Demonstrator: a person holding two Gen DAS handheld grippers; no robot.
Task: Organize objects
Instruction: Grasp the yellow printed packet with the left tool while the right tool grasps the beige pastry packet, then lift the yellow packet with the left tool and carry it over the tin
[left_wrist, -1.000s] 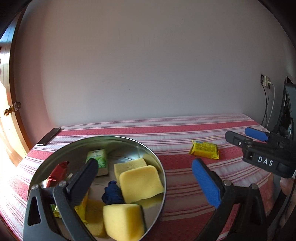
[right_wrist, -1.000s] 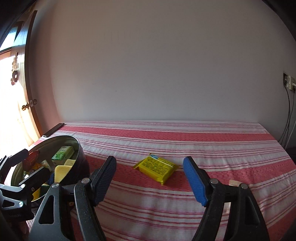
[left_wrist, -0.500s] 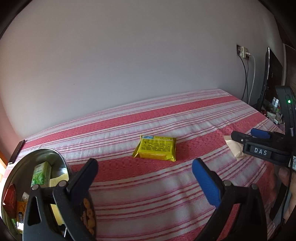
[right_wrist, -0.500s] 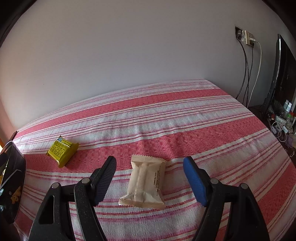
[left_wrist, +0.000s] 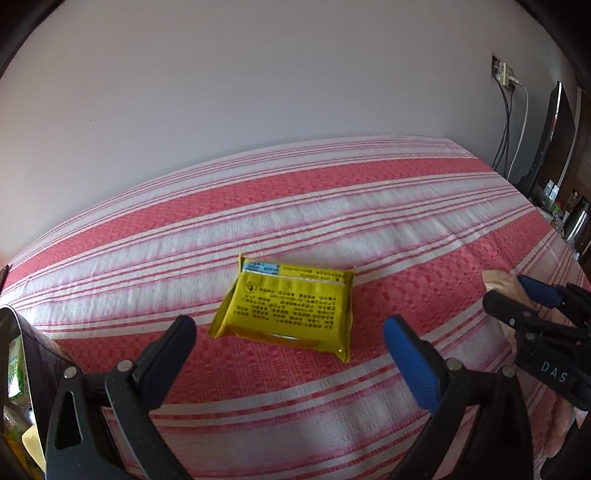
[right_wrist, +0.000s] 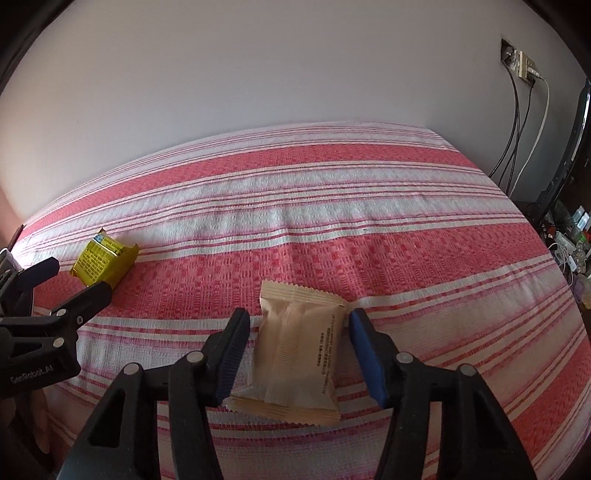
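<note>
The right gripper (right_wrist: 295, 350) has just been closing around the beige packet (right_wrist: 295, 354), which lies lengthwise between its pads on the striped bedspread (right_wrist: 369, 229), while the wide-open, empty left gripper (left_wrist: 290, 343) faces the yellow packet (left_wrist: 291, 310) just ahead.

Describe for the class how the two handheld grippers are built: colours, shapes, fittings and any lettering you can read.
Both are black plastic clamp-style tools with triangular cut-outs and silver rivets at the pivots. The left gripper and the right gripper each have one black ribbed pad and one blue ribbed pad. White lettering shows on their bodies: "DAS" on the right one, "GenRobot.AI" on the left. No cables or sleeves are visible.
</note>
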